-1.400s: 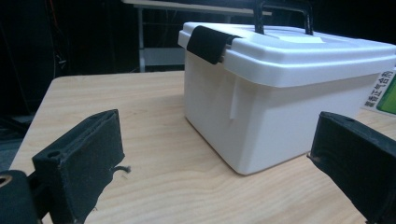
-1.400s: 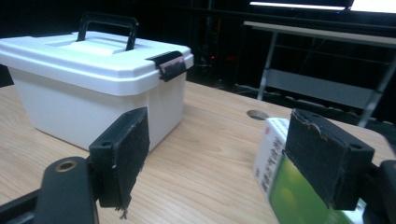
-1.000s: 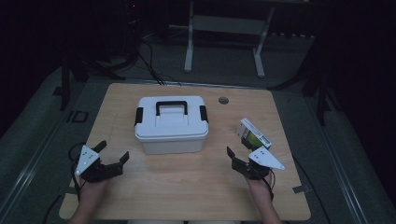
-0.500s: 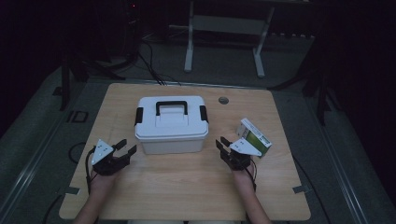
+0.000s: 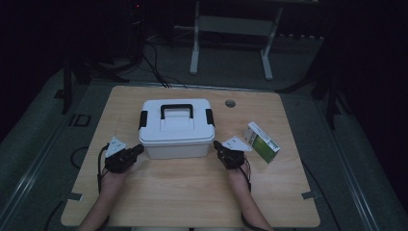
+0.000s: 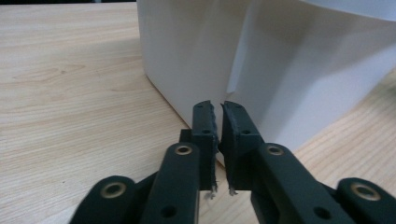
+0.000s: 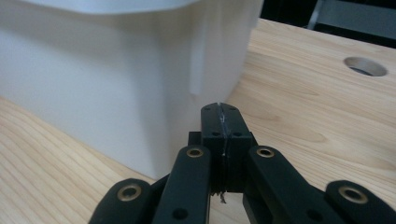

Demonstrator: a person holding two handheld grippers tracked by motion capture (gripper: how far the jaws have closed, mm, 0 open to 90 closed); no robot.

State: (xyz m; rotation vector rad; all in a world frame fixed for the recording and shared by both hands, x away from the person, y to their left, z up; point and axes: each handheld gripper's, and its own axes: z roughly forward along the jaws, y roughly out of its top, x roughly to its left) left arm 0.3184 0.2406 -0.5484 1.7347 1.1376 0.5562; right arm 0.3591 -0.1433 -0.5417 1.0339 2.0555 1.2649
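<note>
Both grippers have moved in from the surface's [image 5: 192,192] sides. The left gripper [image 5: 138,150] and right gripper [image 5: 217,145], fingers just closed on nothing, flank the white lidded box [image 5: 176,129] between them, likely to push or lift it

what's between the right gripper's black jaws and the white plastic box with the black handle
Nothing: in the right gripper view, the shut right gripper points at the corner of the white plastic box, with a short stretch of bare light wooden table between them.
</note>
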